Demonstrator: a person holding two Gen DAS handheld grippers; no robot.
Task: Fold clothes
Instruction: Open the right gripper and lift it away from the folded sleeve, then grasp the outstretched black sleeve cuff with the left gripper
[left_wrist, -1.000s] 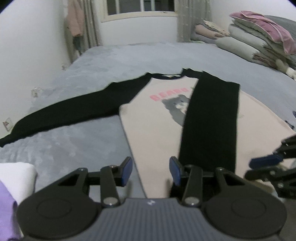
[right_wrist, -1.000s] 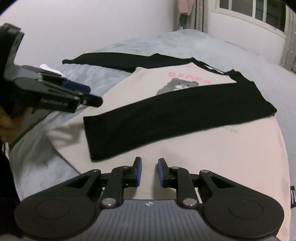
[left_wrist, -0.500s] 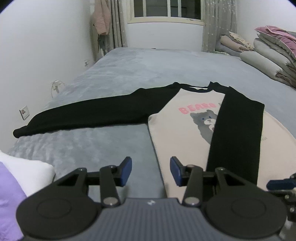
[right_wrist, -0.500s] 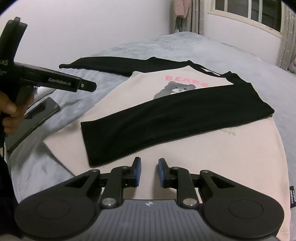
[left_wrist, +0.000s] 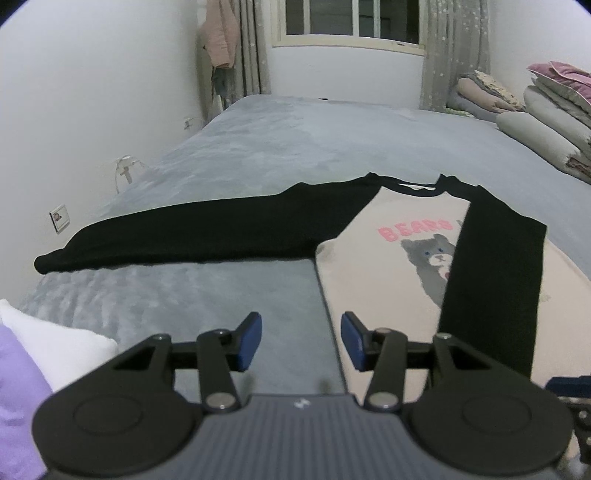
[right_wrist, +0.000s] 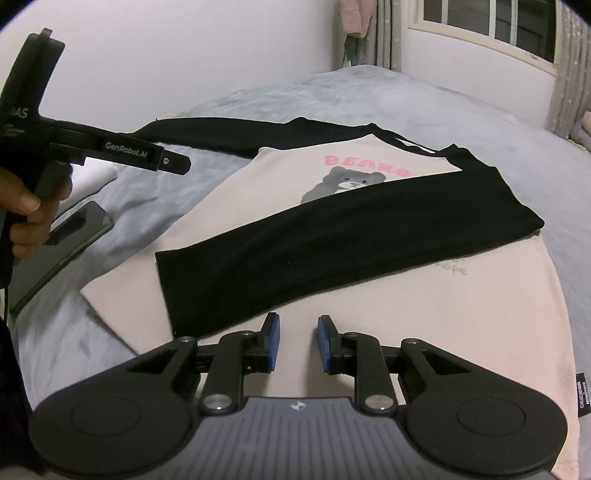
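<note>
The left gripper (left_wrist: 301, 341) hangs over the grey bed (left_wrist: 332, 147) with its jaws released and nothing between them; below the gap is bare bed cover, and the near left edge of the shirt (left_wrist: 369, 280) lies just beside the right blue pad. The right gripper (right_wrist: 295, 343) also has its jaws apart, with a narrower gap, and it holds nothing; it hangs above the lower part of the shirt (right_wrist: 424, 314), but I cannot tell if the pads touch the cloth. The shirt lies flat on the bed, front side up, with a cream body, black sleeves, pink letters and a grey bear (right_wrist: 347, 181) printed on the chest. One black sleeve (right_wrist: 332, 236) is folded across the body and covers the lower part of the bear; its cuff ends near the right gripper. The other black sleeve (left_wrist: 184, 232) is stretched out straight over the bed cover, away from the body, toward the white wall. In the right wrist view a hand (right_wrist: 26, 210) holds the left gripper by its handle, and a dark phone (right_wrist: 62, 247) lies on the bed under it. Beside the left gripper there are white (left_wrist: 55, 343) and purple (left_wrist: 18, 406) folded cloths at the bed edge. Folded quilts (left_wrist: 546, 122) are stacked at the far right, near the window (left_wrist: 351, 18).
</note>
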